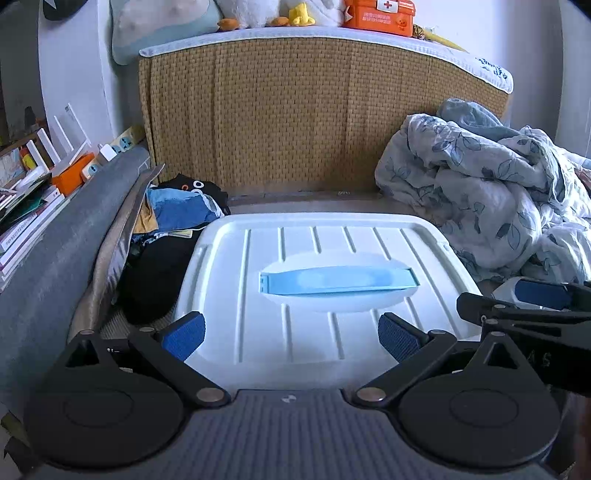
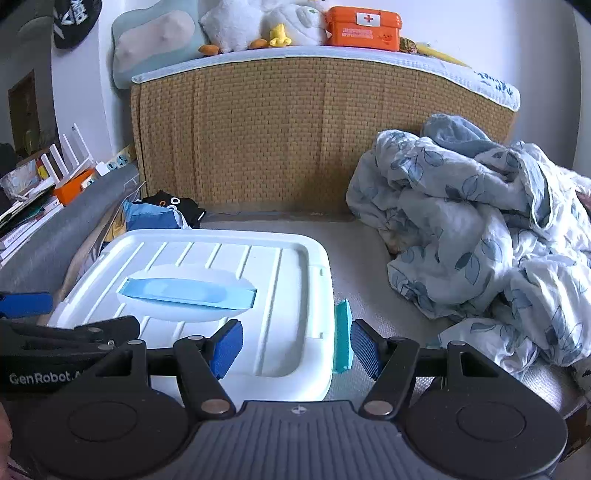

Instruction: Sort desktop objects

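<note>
A white storage box lid (image 1: 317,295) with a light blue handle (image 1: 338,279) lies flat in front of me; it also shows in the right wrist view (image 2: 207,288). My left gripper (image 1: 291,338) is open and empty, its pads over the lid's near edge. My right gripper (image 2: 297,349) is open, its pads either side of the lid's right edge and the teal side latch (image 2: 342,336), which stands swung out from the box. The right gripper's fingers (image 1: 524,310) show at the right of the left wrist view.
A crumpled leaf-print blanket (image 2: 480,236) lies to the right. Folded clothes (image 1: 173,236) lie left of the box. A woven headboard (image 1: 317,118) stands behind, with plush toys and an orange first-aid box (image 2: 364,26) on top. Books (image 1: 26,218) are stacked far left.
</note>
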{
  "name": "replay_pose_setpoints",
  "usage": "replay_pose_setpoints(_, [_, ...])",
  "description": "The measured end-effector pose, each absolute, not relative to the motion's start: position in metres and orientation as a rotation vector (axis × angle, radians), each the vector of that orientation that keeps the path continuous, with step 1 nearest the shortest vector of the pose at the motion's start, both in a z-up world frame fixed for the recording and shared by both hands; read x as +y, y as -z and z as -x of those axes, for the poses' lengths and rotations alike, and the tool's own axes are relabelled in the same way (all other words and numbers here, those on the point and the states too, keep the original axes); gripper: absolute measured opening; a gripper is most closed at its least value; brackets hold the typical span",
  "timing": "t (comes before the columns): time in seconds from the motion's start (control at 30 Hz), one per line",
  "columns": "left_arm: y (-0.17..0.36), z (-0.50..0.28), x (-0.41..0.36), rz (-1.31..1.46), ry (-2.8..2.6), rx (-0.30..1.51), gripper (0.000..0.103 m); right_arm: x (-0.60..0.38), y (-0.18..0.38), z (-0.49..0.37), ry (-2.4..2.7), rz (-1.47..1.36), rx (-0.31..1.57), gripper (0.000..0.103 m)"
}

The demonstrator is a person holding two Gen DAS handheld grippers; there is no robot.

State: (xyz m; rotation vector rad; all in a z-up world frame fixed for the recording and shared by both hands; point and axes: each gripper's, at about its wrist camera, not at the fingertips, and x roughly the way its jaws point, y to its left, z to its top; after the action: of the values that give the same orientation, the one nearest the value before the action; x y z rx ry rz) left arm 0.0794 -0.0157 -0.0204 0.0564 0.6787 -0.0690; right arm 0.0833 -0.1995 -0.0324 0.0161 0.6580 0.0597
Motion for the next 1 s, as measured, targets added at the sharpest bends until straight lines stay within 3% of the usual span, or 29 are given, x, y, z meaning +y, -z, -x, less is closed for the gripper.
replay_pose_setpoints(1.0, [0.008,-0.056,0.005,0.031,0.009,0.681,0.103,-0.178,0.015,-0.061,0.003,0.038,0.638,0.068])
